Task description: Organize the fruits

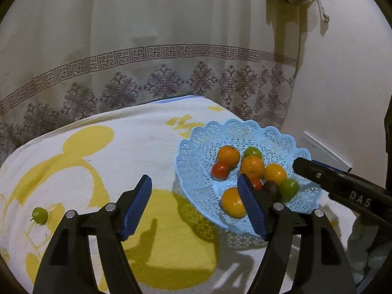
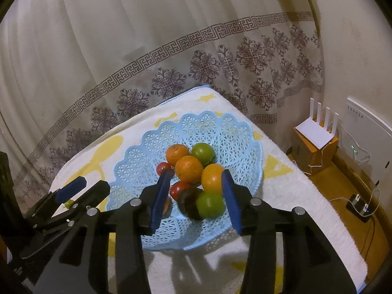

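A pale curtain with a dark patterned border hung behind everything. In front of it stood a desk covered by a white towel printed with yellow shapes. On the right part of the towel sat a light blue plastic lattice basket with a scalloped rim. Piled in it were four oranges, two green fruits, about three small red fruits and one dark brown fruit; the count of the red ones was uncertain, since the jaws hid part of the pile.

The right gripper hovered over the near side of the basket with its blue-padded jaws spread apart and nothing between them. The left gripper hung over the towel just left of the basket, its jaws also spread wide and empty.

One small green fruit with a short stem lay alone on the towel, well apart from the basket on its left side and to the left of the left gripper.

Judging by this layout, the sorting was nearly done, with that lone fruit the last piece outside the basket. The next move probably called for the left gripper to swing left and down, straddle the small fruit, close gently so it would not roll or bruise, then carry it to the basket.
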Demonstrator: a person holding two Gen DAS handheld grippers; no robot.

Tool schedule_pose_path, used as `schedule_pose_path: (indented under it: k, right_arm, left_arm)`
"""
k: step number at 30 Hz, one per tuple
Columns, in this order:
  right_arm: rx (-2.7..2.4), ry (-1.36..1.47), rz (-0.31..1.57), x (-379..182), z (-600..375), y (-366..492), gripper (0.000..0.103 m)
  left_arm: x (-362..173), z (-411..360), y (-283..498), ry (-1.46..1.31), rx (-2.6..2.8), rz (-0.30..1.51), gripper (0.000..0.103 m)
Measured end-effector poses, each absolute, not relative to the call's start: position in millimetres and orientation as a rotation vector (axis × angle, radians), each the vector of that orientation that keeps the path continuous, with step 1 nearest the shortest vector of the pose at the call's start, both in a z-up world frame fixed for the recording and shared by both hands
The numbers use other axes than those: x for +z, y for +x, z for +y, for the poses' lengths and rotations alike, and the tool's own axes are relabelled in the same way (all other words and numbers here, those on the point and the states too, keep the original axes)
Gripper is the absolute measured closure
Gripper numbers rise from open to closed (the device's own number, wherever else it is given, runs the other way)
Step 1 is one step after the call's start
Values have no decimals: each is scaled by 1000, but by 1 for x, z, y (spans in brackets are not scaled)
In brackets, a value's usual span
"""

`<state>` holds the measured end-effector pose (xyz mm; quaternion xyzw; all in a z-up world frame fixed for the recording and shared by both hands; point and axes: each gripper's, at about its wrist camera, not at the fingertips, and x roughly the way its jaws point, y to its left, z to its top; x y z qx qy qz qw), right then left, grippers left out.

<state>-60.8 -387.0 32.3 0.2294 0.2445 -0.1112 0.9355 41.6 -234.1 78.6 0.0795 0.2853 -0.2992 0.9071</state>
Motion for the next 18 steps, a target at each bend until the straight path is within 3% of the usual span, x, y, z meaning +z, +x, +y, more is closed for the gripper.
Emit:
schedule_pose_path:
  k: [2, 18]
  right_arm:
    - [-235, 490, 492, 32, -389, -62, 42]
    - [-260, 510, 484, 32, -389, -67, 29]
  left_arm:
    - [77, -233, 42, 169, -605, 586, 19]
    - [74, -238, 37, 216, -582, 566, 15]
